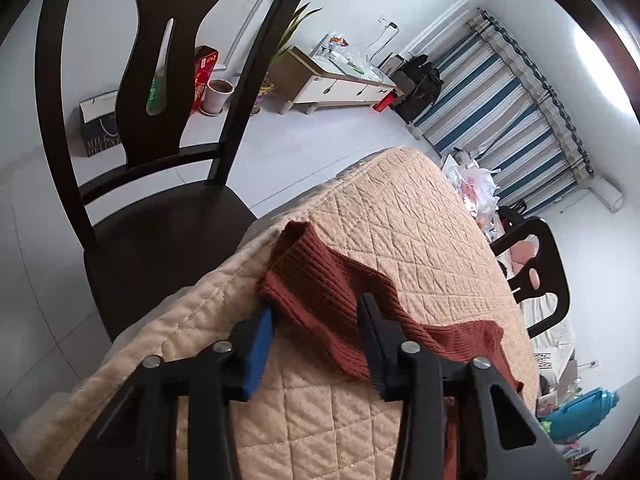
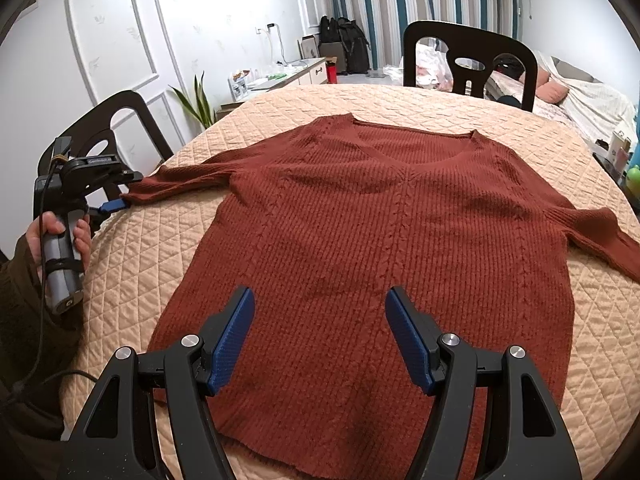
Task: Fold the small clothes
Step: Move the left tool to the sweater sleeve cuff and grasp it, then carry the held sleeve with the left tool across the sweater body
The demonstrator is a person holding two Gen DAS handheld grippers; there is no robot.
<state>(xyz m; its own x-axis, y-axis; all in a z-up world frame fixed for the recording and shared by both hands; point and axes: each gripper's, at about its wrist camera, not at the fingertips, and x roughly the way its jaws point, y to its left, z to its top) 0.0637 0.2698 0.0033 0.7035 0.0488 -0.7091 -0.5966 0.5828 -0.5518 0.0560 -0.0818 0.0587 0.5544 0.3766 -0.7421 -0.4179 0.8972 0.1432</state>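
The red sweater [image 2: 372,248] lay flat, not folded yet. The left gripper [image 1: 316,312] sat half open around its sleeve cuff [image 1: 288,280]; the right gripper [image 2: 320,336] hung wide open, empty.

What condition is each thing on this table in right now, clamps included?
Sweater: spread flat, front up, both sleeves out.
Left sleeve cuff: at the table edge, between the left gripper's fingers, not yet pinched.
Right gripper: open, empty, above the hem.
Quilted cover: lying smooth over the table.
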